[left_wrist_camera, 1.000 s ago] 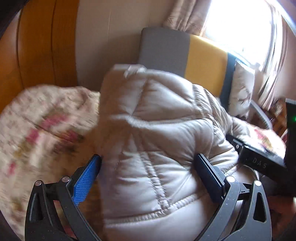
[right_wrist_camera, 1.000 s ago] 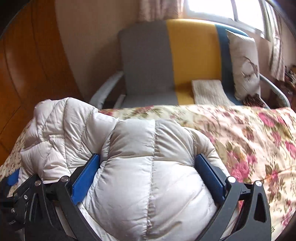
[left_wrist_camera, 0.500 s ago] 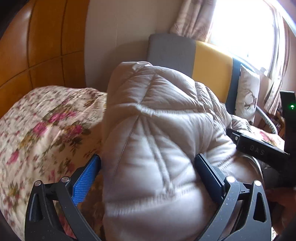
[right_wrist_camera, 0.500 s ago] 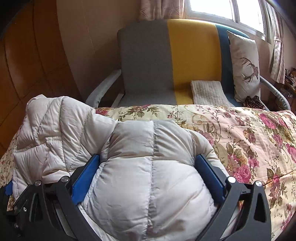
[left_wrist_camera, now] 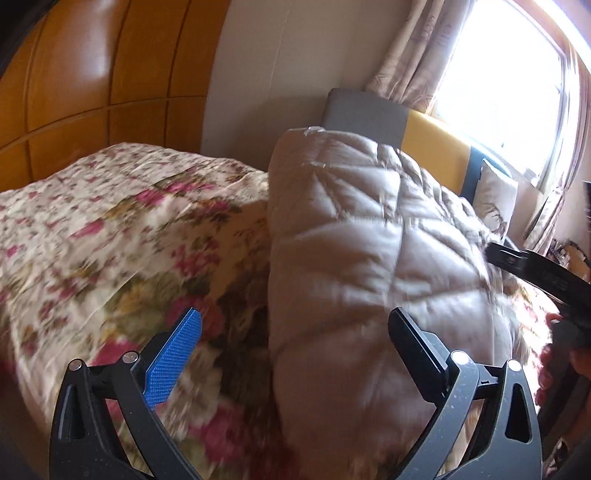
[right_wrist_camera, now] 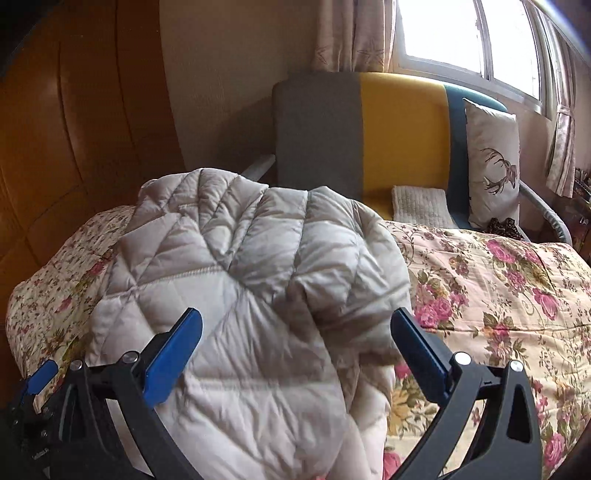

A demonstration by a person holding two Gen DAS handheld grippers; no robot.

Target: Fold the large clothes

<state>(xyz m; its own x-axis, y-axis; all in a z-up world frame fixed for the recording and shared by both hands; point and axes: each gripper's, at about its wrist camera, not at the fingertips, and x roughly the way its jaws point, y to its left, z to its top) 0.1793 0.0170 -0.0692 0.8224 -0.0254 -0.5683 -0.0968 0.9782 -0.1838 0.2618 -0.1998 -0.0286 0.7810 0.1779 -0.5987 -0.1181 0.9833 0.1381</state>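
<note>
With both my left gripper point(left_wrist_camera: 295, 354) and right gripper point(right_wrist_camera: 297, 354) spread wide, empty, the puffy jacket point(right_wrist_camera: 236, 295) wants pressing flat along its fold.

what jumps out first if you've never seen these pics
The puffy quilted jacket dominates both views, heaped on the floral bedspread between the open fingers of the left gripper and right gripper. Behind the bed stands a grey, yellow and blue chair holding a deer cushion, under a bright window.
</note>
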